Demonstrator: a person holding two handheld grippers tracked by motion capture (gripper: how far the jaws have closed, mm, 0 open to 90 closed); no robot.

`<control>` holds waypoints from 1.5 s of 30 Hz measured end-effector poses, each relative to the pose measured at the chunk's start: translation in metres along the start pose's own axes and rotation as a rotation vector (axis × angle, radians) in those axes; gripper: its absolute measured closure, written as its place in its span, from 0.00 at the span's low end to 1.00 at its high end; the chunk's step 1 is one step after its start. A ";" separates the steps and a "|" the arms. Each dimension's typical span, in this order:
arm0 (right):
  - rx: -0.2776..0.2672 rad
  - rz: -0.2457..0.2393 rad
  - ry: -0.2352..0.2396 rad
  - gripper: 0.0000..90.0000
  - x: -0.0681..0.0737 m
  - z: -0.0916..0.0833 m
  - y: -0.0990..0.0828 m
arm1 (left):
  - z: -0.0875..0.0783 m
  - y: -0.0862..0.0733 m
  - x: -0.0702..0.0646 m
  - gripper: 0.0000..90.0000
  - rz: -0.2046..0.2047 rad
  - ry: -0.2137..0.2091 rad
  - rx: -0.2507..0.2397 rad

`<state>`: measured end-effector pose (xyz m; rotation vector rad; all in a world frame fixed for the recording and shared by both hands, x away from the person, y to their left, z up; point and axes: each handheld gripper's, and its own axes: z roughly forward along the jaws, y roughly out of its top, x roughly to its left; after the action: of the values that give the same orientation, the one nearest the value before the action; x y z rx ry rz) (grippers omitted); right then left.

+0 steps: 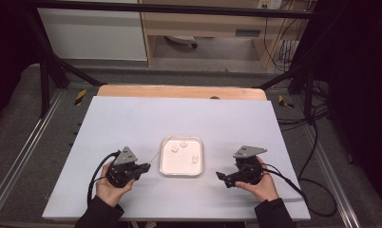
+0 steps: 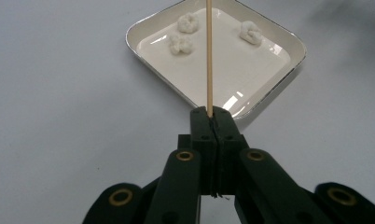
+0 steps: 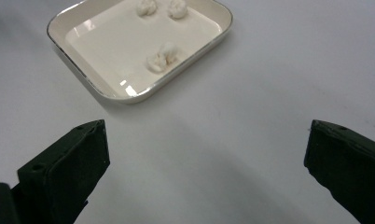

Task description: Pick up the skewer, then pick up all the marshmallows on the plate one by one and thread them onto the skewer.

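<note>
A shallow white square tray lies at the middle of the table with three small white lumps in it. My left gripper rests just left of the tray, shut on a thin wooden skewer that slants up over the tray's near left corner. In the left gripper view the closed gripper holds the skewer by its end, and the stick reaches over the tray between the lumps. My right gripper sits right of the tray, and its view shows it open and empty, with the tray ahead.
A pale sheet covers the table, with a wooden edge at the back. Black frame bars and cables flank the table. A hand holds each gripper near the front edge.
</note>
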<state>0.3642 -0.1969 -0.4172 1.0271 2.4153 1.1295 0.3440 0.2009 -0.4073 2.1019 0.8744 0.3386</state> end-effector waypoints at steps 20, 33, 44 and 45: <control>-0.047 0.013 -0.003 0.01 0.019 0.031 0.037 | -0.003 -0.009 0.001 0.99 -0.012 0.004 -0.039; -0.020 -0.013 0.018 0.11 0.028 0.064 0.063 | -0.003 -0.011 0.003 0.99 -0.030 -0.005 -0.046; 0.053 0.026 0.010 0.42 0.031 0.091 0.059 | -0.002 -0.011 0.003 0.99 -0.028 -0.008 -0.045; 0.062 0.027 0.011 0.44 0.031 0.092 0.058 | -0.002 -0.011 0.003 0.99 -0.028 -0.008 -0.044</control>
<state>0.4176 -0.0981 -0.4328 1.0789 2.4664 1.0777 0.3398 0.2087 -0.4143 2.0469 0.8836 0.3321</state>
